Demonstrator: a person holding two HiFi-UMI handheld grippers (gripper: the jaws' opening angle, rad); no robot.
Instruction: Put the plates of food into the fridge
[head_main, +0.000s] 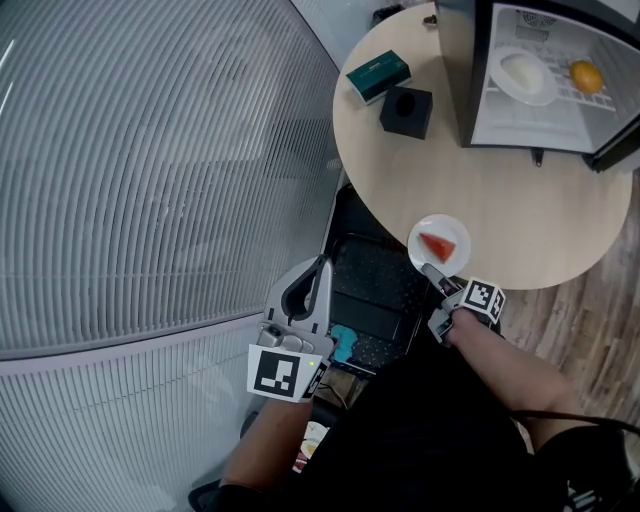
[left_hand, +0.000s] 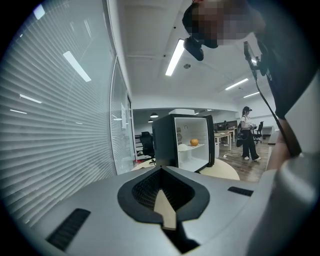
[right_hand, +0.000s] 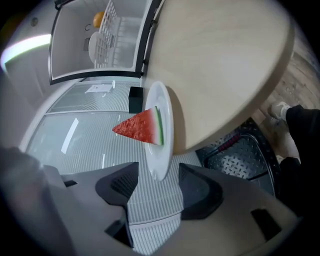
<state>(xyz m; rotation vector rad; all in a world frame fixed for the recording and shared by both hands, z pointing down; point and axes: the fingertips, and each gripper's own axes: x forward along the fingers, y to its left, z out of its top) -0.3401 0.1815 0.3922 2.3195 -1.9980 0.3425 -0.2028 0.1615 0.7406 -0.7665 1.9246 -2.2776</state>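
While right gripper (right_hand: 156, 176) straddles plate (right_hand: 161, 152), box (head_main: 379, 74) illegible

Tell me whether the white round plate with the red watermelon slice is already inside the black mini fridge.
No, the plate sits at the edge of the round wooden table, outside the open fridge.

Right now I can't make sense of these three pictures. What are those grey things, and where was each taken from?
No robot: a person holds a grasping tool in each hand. One picture comes from a camera on the person's head; the others from cameras riding on each tool. The round table holds an open mini fridge with a dish and an orange inside, a green box, a black box, and a plate with a watermelon slice. The right tool has that plate's rim between its open jaws, not pinched. The left tool is shut and empty, beside the table.
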